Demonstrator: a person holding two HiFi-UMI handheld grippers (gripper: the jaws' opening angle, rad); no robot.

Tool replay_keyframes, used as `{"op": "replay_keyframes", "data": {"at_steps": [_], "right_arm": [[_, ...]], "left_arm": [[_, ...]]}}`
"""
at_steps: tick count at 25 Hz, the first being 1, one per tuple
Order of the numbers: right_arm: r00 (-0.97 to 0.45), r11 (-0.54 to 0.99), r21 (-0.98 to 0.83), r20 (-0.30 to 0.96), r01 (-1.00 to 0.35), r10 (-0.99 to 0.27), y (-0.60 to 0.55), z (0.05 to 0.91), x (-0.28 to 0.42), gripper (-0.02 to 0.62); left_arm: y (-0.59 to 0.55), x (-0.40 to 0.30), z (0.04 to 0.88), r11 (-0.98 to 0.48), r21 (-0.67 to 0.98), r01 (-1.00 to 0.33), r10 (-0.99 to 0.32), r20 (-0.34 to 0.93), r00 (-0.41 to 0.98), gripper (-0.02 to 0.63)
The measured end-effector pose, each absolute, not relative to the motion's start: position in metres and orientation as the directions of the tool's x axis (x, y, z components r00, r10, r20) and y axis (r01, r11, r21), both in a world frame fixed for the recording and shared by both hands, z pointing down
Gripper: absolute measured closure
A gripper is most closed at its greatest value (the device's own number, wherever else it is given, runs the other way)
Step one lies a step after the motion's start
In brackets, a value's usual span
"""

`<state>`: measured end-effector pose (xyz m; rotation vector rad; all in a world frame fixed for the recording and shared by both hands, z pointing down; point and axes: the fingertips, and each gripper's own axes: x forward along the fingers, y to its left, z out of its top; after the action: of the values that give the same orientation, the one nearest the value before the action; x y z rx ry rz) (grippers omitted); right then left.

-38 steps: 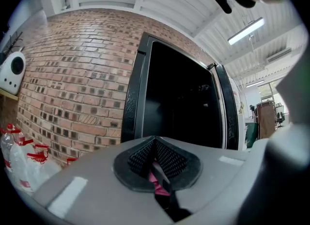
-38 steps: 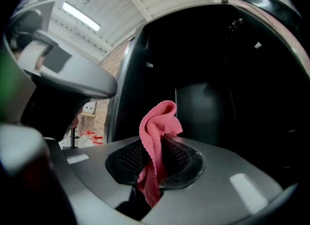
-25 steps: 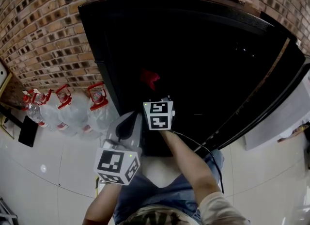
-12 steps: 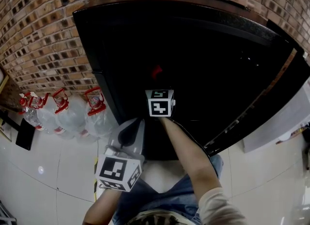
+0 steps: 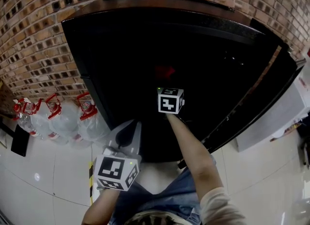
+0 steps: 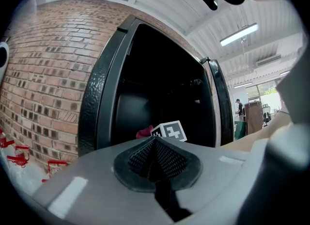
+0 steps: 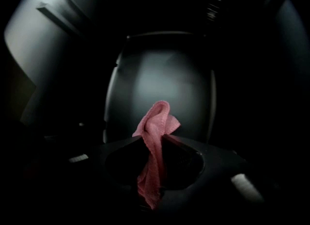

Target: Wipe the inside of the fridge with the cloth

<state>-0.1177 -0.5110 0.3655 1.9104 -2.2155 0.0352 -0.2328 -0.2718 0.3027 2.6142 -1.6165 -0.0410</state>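
Observation:
The black fridge (image 5: pixel 121 40) stands open against a brick wall, its inside dark. My right gripper (image 5: pixel 167 81) reaches into it, shut on a pink cloth (image 7: pixel 155 132) that sticks out past the jaws and hangs down between them. In the head view the cloth (image 5: pixel 164 71) shows as a red patch just beyond the right gripper's marker cube (image 5: pixel 170 100). My left gripper (image 5: pixel 130 134) hangs low outside the fridge front, jaws pressed together with nothing in them. In the left gripper view the cloth (image 6: pixel 144 133) peeks out beside the marker cube (image 6: pixel 169 131).
Several large water bottles with red handles (image 5: pixel 63 117) stand on the tiled floor left of the fridge. The fridge door (image 5: pixel 271 88) swings out to the right. A brick wall (image 5: pixel 29 40) runs behind. The fridge's back wall (image 7: pixel 160 88) shows pale and bare in the right gripper view.
My right gripper has moved with the cloth deeper into the fridge and slightly to the right. The left gripper has stayed low by the fridge front.

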Motion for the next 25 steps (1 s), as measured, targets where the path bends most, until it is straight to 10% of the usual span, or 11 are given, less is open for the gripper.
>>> {"op": "replay_keyframes", "data": {"at_steps": [25], "right_arm": [[-0.007, 0.010, 0.015, 0.176, -1.000, -0.984, -0.432, 0.368, -0.048, 0.526]], "left_arm": [[-0.265, -0.203, 0.302, -0.481, 0.077, -0.873, -0.875, 0.014, 0.483, 0.615]]}}
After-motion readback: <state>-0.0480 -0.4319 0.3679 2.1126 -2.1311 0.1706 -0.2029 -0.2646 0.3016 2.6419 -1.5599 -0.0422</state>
